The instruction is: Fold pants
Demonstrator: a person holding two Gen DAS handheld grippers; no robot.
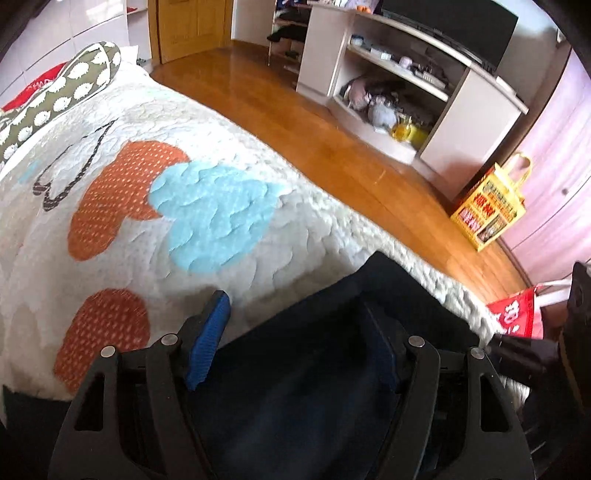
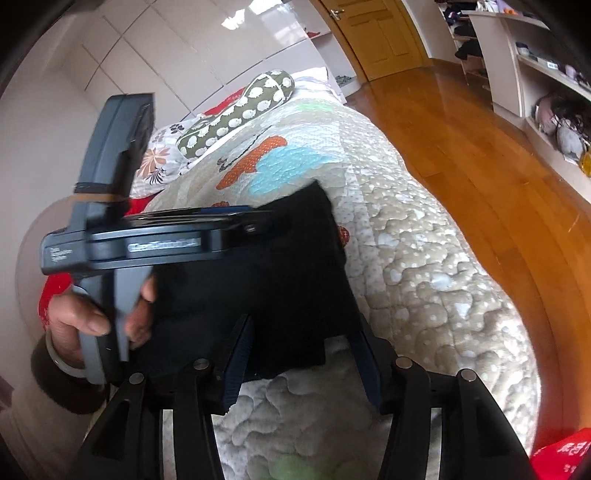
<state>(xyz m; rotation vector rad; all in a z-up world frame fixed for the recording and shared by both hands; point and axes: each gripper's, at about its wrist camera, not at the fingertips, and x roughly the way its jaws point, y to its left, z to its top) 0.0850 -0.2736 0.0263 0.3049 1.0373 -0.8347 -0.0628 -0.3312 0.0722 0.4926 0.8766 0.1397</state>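
Quilted cream bedspread (image 1: 110, 258) with orange and light-blue heart patches covers bed. Olive bolster pillow with white hedgehog print (image 1: 55, 99) lies at head end, beside floral pillow (image 2: 159, 155). Glossy honey-coloured wooden floor (image 1: 295, 122) alongside bed. Pale open shelving unit (image 1: 406, 85) holds cluttered small items; black flat screen (image 1: 450, 29) on top. Yellow printed shopping bag (image 1: 491, 206) stands on floor near unit. Wooden panel door (image 2: 380, 33) shut.

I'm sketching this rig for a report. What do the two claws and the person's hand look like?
Both claws, left and right, have black linkage arms with silver pivot pins and ribbed blue finger pads. The handheld unit has a grey handle and a white label. The hand is bare, with a pale bangle and red sleeve.
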